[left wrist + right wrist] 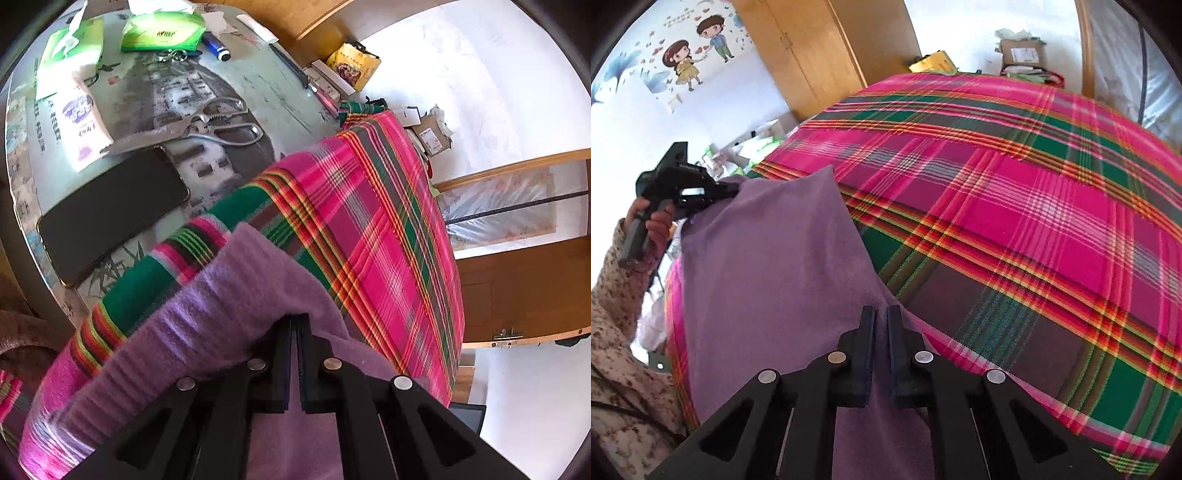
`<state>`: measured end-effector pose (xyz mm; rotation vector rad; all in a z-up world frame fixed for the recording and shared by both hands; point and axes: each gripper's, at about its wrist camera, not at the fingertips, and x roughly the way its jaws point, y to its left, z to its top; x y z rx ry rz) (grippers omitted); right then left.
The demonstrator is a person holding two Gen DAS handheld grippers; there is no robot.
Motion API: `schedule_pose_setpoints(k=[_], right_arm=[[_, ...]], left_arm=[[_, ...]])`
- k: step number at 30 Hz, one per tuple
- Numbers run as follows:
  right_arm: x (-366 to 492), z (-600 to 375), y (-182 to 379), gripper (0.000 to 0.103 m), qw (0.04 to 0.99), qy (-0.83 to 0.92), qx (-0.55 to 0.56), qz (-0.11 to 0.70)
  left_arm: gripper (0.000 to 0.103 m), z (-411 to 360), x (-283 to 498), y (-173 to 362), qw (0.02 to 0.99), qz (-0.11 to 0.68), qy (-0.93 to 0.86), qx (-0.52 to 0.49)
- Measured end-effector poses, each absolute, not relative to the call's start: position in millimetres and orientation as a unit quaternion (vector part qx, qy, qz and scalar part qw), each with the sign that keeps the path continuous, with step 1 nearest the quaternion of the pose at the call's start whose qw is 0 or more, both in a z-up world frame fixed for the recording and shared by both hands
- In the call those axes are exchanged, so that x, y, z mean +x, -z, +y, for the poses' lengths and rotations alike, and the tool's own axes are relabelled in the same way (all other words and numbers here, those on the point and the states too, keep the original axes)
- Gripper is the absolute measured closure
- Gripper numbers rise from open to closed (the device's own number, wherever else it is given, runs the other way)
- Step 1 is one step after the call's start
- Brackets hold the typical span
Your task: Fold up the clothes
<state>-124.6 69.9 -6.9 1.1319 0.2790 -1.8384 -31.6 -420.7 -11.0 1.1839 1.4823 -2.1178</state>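
A purple knitted garment (207, 314) lies on a pink and green plaid cloth (369, 229). My left gripper (294, 325) is shut on an edge of the purple garment, which drapes over its fingers. In the right wrist view the purple garment (768, 266) spreads from my right gripper (881, 314) toward the left gripper (733, 192), which pinches its far corner. My right gripper is shut on the near edge of the garment. The plaid cloth (1015, 206) fills the right side of that view.
A table (258, 85) beside the plaid cloth holds a black phone (114, 214), metal scissors (207, 125), green tissue packs (162, 31), a white packet (81, 118) and a blue lighter (218, 46). Wooden cabinets (812, 48) and boxes (1021, 55) stand behind.
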Motion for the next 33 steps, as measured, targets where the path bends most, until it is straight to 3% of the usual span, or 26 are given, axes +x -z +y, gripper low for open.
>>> schedule_pose_setpoints(k=[6,13,16,33], right_arm=[[-115,70,-1,0.089,0.431,0.769,0.459,0.110],[-97,67,-18,0.087,0.414,0.792,0.435,0.112],[-88,64,-27,0.086,0.414,0.799,0.422,0.106],[38,-63,-30,0.083,0.566,0.716,0.374,0.165]], left_arm=[[0.099,-424,-25,3,0.148,0.509,0.746,0.404],[0.098,-433,0,-19,0.161,0.495,0.765,0.378],[0.093,-436,20,-22,0.181,0.493,0.765,0.372],[0.080,-434,125,0,0.186,0.549,0.738,0.346]])
